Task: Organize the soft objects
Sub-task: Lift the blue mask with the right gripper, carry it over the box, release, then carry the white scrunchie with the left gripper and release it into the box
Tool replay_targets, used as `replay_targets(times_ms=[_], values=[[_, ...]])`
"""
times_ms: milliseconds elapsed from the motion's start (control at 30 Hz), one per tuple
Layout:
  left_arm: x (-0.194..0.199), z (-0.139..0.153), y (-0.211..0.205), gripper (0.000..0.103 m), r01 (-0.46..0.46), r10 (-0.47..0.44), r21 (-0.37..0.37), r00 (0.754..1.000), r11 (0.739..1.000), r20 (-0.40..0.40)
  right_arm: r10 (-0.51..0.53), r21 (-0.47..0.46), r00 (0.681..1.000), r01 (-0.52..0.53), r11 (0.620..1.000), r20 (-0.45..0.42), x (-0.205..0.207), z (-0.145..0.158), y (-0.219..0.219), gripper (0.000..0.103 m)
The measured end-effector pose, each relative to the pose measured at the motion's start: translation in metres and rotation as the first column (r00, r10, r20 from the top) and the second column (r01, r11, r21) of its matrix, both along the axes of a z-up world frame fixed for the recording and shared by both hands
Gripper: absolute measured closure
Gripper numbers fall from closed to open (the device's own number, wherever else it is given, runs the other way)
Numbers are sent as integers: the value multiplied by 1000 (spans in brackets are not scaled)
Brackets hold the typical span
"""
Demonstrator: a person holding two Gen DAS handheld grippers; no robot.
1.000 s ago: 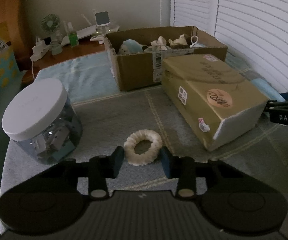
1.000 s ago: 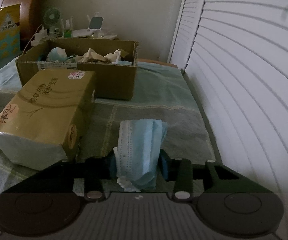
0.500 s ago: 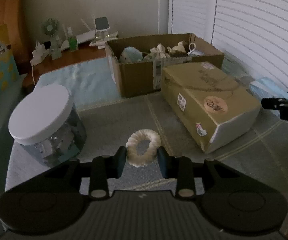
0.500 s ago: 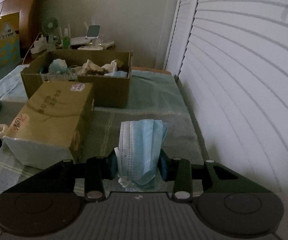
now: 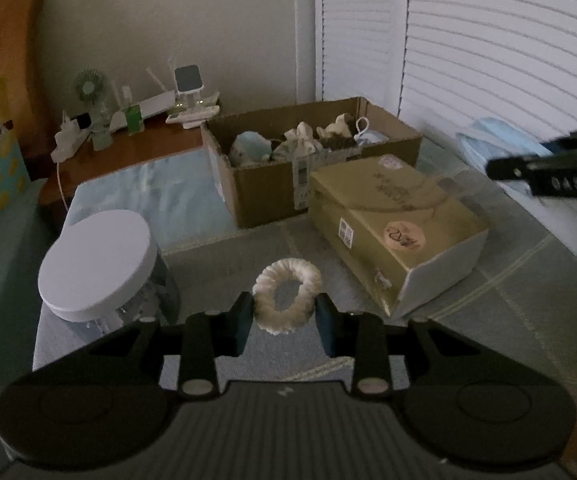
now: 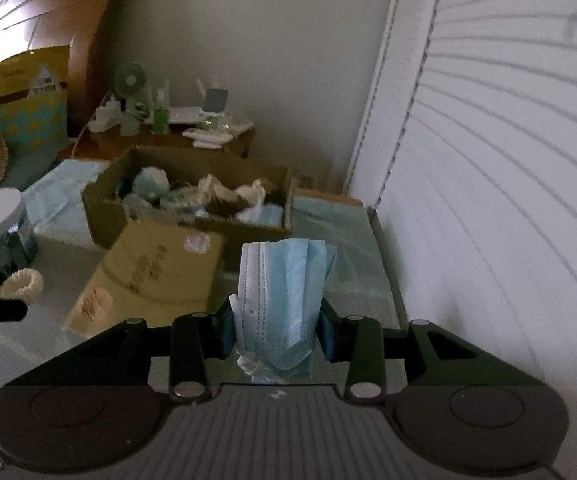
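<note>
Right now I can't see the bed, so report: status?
Left hand-held gripper shut on white scrunchie. Right hand-held gripper shut on blue face mask. Both lifted. Tissue pack lies before open cardboard box.

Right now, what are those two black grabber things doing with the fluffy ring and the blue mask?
A person is tidying soft things on a bed. The left gripper has just been closing on a fluffy white scrunchie and grips it. The right gripper is shut on a blue face mask. Behind sits an open cardboard box already holding soft items.

Tissue pack (image 5: 398, 224) before open carton (image 5: 312, 164)
</note>
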State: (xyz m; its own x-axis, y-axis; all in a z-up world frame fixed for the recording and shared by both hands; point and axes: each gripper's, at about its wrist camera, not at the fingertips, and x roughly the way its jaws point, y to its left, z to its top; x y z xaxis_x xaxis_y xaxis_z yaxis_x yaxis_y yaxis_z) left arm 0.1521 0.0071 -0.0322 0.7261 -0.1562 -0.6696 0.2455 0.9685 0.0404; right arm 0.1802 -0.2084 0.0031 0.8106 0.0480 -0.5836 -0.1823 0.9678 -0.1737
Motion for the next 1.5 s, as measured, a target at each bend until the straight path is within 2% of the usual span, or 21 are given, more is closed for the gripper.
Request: replay_targets(times_ms=[167,333,500,667,700,733,767,800,867,933,1067,1233,1500], values=[[-5,11,4,71,20,-20,-10,1000,1000,18,62,7,998,-62,998,28,22,17,11,59],[-8,18,7,71,15,-14,-30,999,999,32,124,9,992,-124,992,34,62,26,30,59],[-6,21,9,71,1,0,-29,999,1000,37,180,44,984,-180,983,14,103,28,49,59],[0,21,13,71,-21,22,-22,999,1000,36,189,27,982,-189,982,1,135,21,61,57],[2,21,14,71,-24,24,-23,999,999,36,186,23,983,-185,982,-2,140,18,62,51],[3,21,14,71,-24,25,-22,999,999,37,185,24,983,-185,982,-8,144,15,61,36],[4,22,14,71,-23,23,-20,999,1000,36,188,30,982,-187,982,-16,148,12,59,27],[5,22,14,71,-20,21,-17,999,1000,37,188,37,982,-187,982,-10,148,10,57,18],[8,23,13,71,-9,9,-9,999,1000,37,179,54,984,-179,982,-11,144,8,51,11],[10,24,12,71,6,-6,-4,999,1000,37,172,76,985,-170,982,-12,137,7,44,1],[18,30,8,71,49,-49,0,998,999,29,156,84,988,-154,985,-15,116,8,36,0],[31,43,2,71,92,-93,11,995,996,33,110,48,993,-108,993,-35,84,11,29,0],[76,62,-11,71,125,-124,-20,991,992,52,59,45,998,-58,997,-17,32,13,22,0]])
